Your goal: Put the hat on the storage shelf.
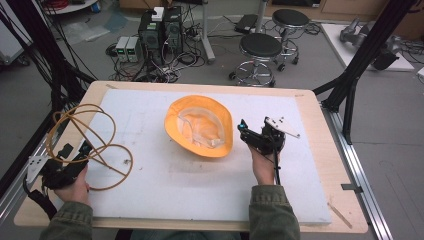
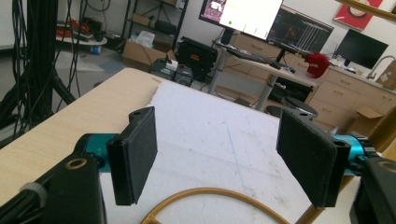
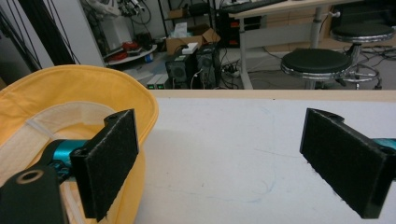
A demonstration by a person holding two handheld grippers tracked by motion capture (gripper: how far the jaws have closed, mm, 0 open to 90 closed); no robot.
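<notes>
While both hands wait near the table's front edge, the left gripper point(image 2: 219, 161) stands with jaws wide apart over a looped tan hose point(image 1: 87, 145); the right gripper point(image 3: 233, 158), also spread and empty, sits just beside the upturned yellow hat point(image 1: 199, 125). Closing on its brim looks the likely next move.
</notes>
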